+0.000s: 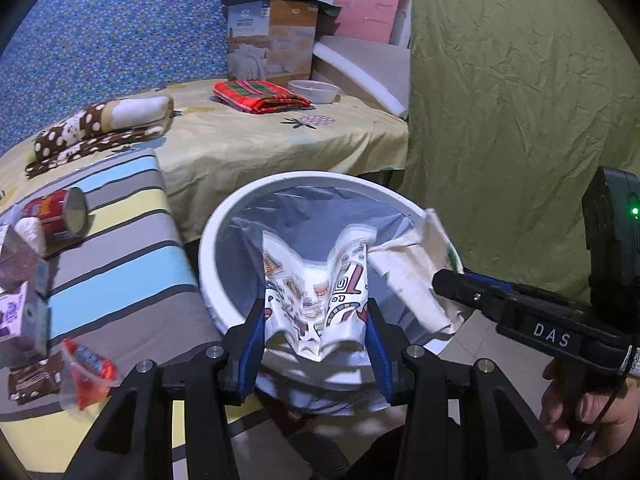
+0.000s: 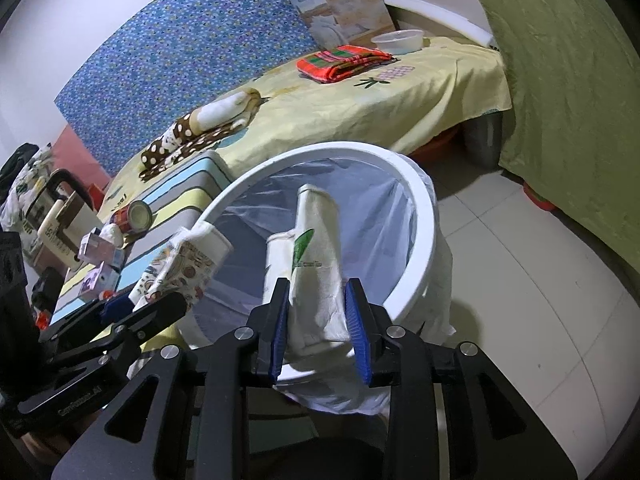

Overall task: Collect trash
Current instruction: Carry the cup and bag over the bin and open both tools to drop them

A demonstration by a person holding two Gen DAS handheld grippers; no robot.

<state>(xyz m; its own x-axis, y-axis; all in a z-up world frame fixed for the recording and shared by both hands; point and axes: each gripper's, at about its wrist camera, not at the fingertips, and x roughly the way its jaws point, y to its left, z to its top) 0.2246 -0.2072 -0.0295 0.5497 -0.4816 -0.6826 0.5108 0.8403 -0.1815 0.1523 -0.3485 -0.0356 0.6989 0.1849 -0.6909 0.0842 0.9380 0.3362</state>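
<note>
I have both grippers over the white bin (image 1: 208, 248), which is lined with a clear bag (image 2: 360, 200), so whatever I let go should fall straight in. The left gripper (image 1: 316, 320) is pinching a crushed printed paper cup (image 1: 316, 280) between its blue pads, the cup's mouth pointing out over the liner; the squeeze has folded it nearly flat, which is probably why it stays put. The right gripper (image 2: 320, 320) has a plain white paper cup (image 2: 316, 256) between its pads, touching both as far as I can tell, and it too hangs above the bin's opening. That cup bears a green leaf mark and a small line of lettering too blurred to read. On the right gripper's arm, seen from the left wrist, I read "DAS". More rubbish waits on the striped cushion (image 1: 120, 240) just beside the bin: a red can (image 1: 60, 216) lying on its side, small cartons (image 1: 20, 312) and a red wrapper (image 1: 90, 376), their print unreadable.
</note>
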